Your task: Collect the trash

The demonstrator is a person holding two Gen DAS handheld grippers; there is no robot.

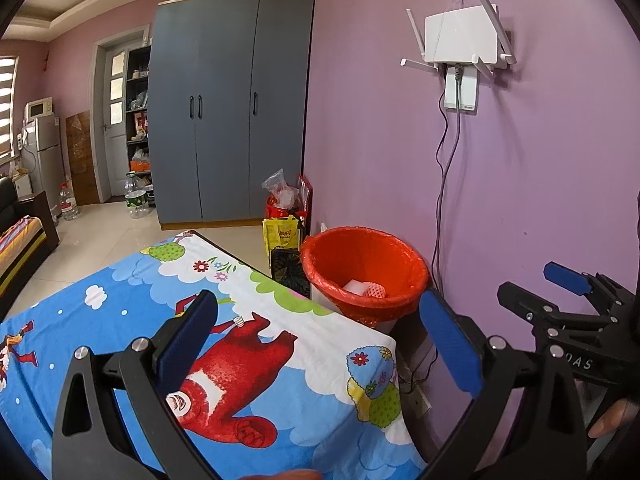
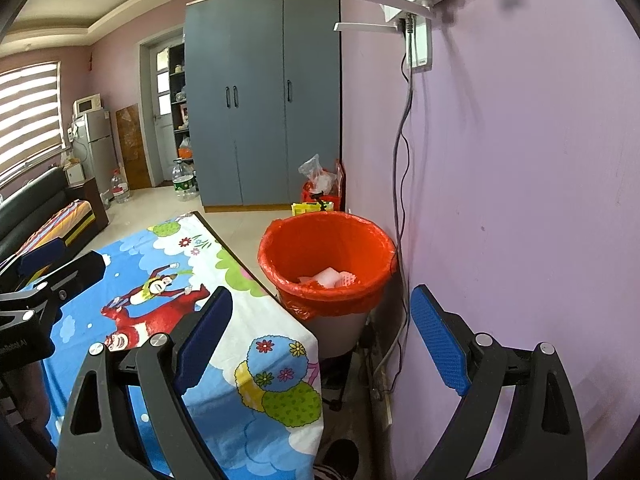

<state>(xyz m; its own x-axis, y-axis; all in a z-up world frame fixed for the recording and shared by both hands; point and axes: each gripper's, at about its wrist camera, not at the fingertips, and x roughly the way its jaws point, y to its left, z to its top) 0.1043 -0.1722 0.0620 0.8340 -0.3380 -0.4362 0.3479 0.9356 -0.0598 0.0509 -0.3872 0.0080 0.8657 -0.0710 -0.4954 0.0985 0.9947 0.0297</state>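
Note:
A bin with a red liner [image 1: 364, 270] stands on the floor beside the table, against the purple wall. It also shows in the right wrist view [image 2: 326, 264]. White foam trash [image 1: 366, 289] lies inside it, also seen in the right wrist view [image 2: 330, 278]. My left gripper [image 1: 320, 312] is open and empty above the table's corner. My right gripper [image 2: 322, 316] is open and empty, near the bin. The right gripper also shows at the right edge of the left wrist view [image 1: 576, 284].
The table is covered by a cartoon cloth [image 1: 248, 344] with a red bear. Bags [image 1: 282, 216] stand on the floor behind the bin. A grey wardrobe [image 1: 228, 108] is at the back. Cables [image 2: 400, 184] run down the wall from a router [image 1: 460, 36].

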